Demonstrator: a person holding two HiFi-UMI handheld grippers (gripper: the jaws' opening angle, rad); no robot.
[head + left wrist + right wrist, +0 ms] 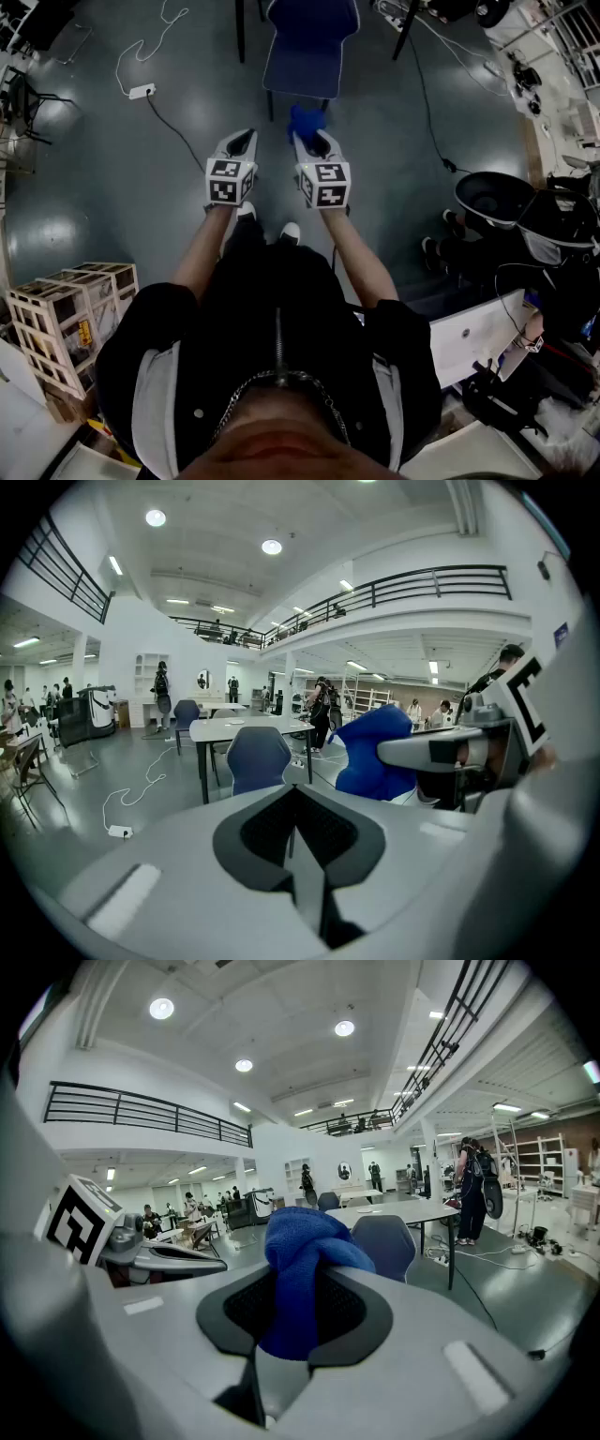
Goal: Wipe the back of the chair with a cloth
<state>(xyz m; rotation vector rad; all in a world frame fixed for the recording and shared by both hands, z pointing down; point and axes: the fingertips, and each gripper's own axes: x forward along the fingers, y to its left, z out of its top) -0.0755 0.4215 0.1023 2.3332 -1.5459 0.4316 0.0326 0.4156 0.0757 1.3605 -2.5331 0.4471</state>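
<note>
- A person stands on a grey floor (141,197) with both arms held out in front and a claw in each hand.
- The right claw (316,142) pinches a bunched blue cloth (306,121), which bulges up and forward past its tips.
- The left claw (242,141) is pressed together with nothing in it. It is held level with the right one and just beside it.
- The blue chair (310,49) stands ahead of the person, apart from both claws. Its back is upright and turned toward them, and a white tabletop (403,1211) lies behind it.
- The chair lies almost straight ahead of the right claw and a little to the right of the left claw's line. The hand carrying the cloth is therefore the nearer one.
- The cloth is not yet touching the chair.
- The next move looks to be a straight reach forward with the right claw to lay the cloth on the chair back. The back's width runs crosswise to that reach.
</note>
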